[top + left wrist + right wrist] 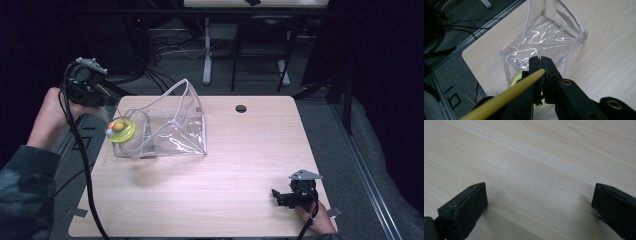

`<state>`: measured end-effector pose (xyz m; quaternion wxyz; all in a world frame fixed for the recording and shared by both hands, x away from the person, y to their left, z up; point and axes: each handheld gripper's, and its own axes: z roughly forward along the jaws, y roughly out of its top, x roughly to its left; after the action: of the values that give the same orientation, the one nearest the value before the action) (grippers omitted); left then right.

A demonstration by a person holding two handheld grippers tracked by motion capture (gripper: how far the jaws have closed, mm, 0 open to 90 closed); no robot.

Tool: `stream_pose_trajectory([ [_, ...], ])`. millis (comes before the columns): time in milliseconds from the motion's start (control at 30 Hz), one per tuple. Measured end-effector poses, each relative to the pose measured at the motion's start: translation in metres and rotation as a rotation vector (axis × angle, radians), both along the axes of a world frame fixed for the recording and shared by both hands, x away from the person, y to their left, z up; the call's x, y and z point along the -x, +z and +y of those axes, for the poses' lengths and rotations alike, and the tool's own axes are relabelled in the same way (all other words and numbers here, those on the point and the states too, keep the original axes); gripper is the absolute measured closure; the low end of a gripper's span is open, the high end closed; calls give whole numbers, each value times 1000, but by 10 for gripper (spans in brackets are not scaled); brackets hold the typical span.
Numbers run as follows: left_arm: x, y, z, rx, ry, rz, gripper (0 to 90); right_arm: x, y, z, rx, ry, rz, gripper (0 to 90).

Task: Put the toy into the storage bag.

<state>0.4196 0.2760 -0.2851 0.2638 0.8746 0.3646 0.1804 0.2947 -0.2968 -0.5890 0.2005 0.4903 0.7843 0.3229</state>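
Yellow stick (506,95) is pinched tight in the left gripper (541,65), just above the clear bag (167,125) and its open mouth. It might catch the floppy rim and fall outside. The right gripper (292,196) rests far from the bag, jaws wide and empty.

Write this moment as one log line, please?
left gripper: shut on yellow stick toy, at clear bag | right gripper: open, low over table
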Motion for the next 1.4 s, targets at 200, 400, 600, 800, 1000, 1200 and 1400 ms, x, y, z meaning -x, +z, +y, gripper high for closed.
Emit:
stream_pose_trajectory([
  [200, -10, -3, -4, 10, 5, 6, 875, 0, 0, 0, 0, 0, -1, 0],
  [400, -23, -11, -9, 15, 7, 27, 875, 0, 0, 0, 0, 1, 0, 0],
  [600, -31, -16, -11, 20, 13, 40, 875, 0, 0, 0, 1, 0, 0, 0],
  [800, -36, -20, -12, 22, 16, 51, 875, 0, 0, 0, 5, 0, 0, 0],
  [1000, -39, -23, -15, 28, 14, 55, 875, 0, 0, 0, 4, 0, -1, 0],
  [1200, -43, -28, -18, 33, 13, 62, 875, 1, 0, 0, 5, -1, -2, 0],
  [1400, -48, -35, -21, 57, 0, 86, 875, 1, 0, 0, 7, -2, -2, 0],
])
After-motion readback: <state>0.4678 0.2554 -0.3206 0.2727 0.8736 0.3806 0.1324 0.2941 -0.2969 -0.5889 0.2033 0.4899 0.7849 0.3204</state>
